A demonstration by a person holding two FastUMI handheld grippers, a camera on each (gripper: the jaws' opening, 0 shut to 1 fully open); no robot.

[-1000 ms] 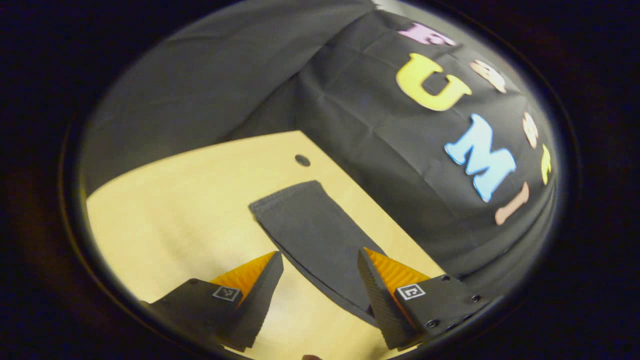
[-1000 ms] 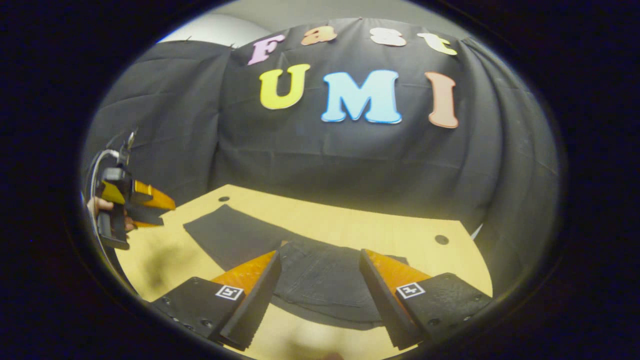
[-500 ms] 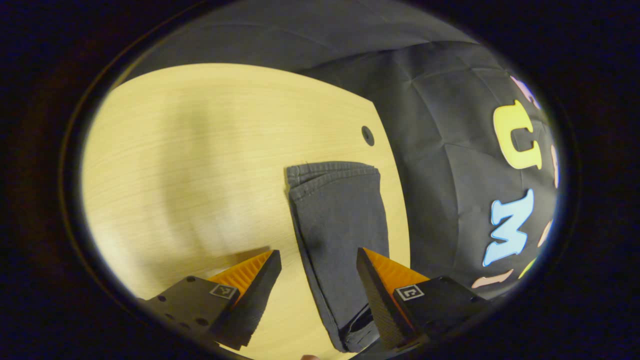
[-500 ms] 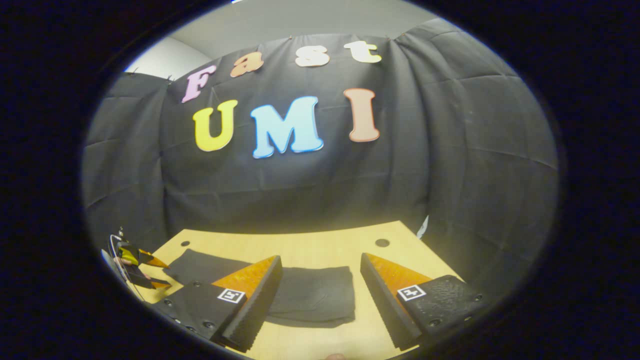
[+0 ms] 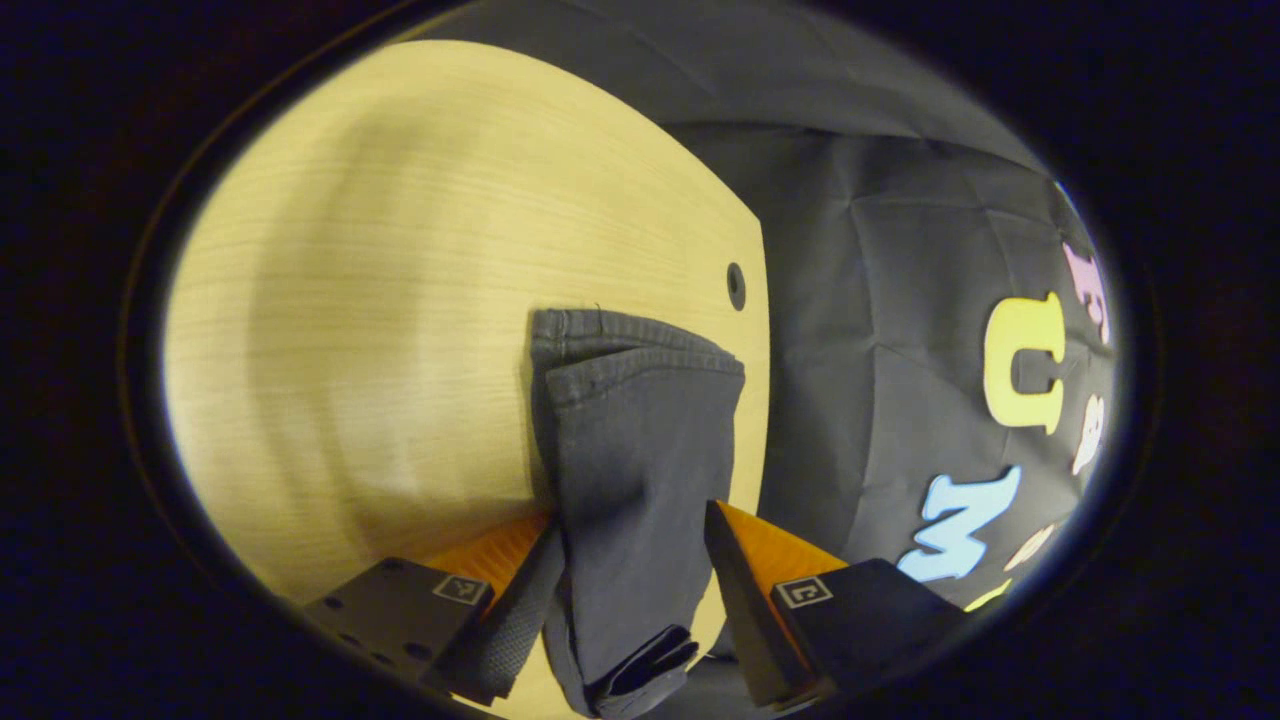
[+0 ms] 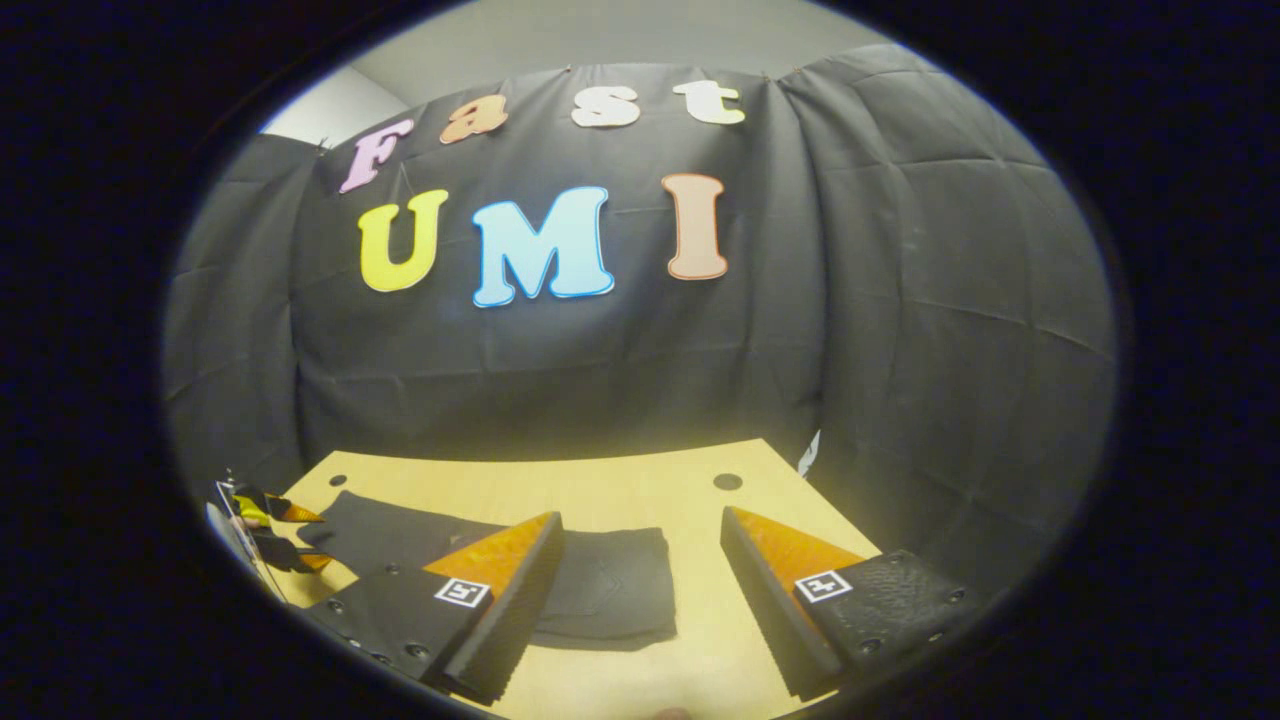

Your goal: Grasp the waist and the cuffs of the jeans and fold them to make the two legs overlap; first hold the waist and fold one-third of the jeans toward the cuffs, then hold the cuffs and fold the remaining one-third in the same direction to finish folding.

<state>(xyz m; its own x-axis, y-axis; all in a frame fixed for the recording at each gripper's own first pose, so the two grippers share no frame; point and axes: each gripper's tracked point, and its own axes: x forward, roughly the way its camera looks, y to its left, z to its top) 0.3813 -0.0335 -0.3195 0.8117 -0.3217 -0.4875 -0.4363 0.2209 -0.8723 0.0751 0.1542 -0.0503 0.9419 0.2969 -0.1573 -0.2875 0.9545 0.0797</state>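
Jeans (image 5: 640,450) lie on table (image 5: 400,300), dark, legs stacked, cuffs (image 5: 630,350) at the end nearest the table's hole (image 5: 736,285). Left gripper (image 5: 625,570) spread wide, straddling the jeans leg: fabric runs up between its two fingers (image 5: 510,620), left finger touching or just beside the cloth edge, right finger beside the other edge, contact unclear. No pinch visible; cloth not squeezed. Jeans edge near the gripper looks bunched and slightly lifted, folded layers showing at the bottom.

Right gripper view: right gripper (image 6: 640,590) spread wide, above the table, holding nothing. Folded waist part of jeans (image 6: 610,595) lies flat on table (image 6: 700,500) beyond and between its fingers, nearer the left finger, apart from both. Leg end (image 6: 390,530) stretches left from the waist part toward left gripper (image 6: 285,535), which sits at the cuff end, low over the cloth. Booth wall (image 6: 900,350) behind the table.
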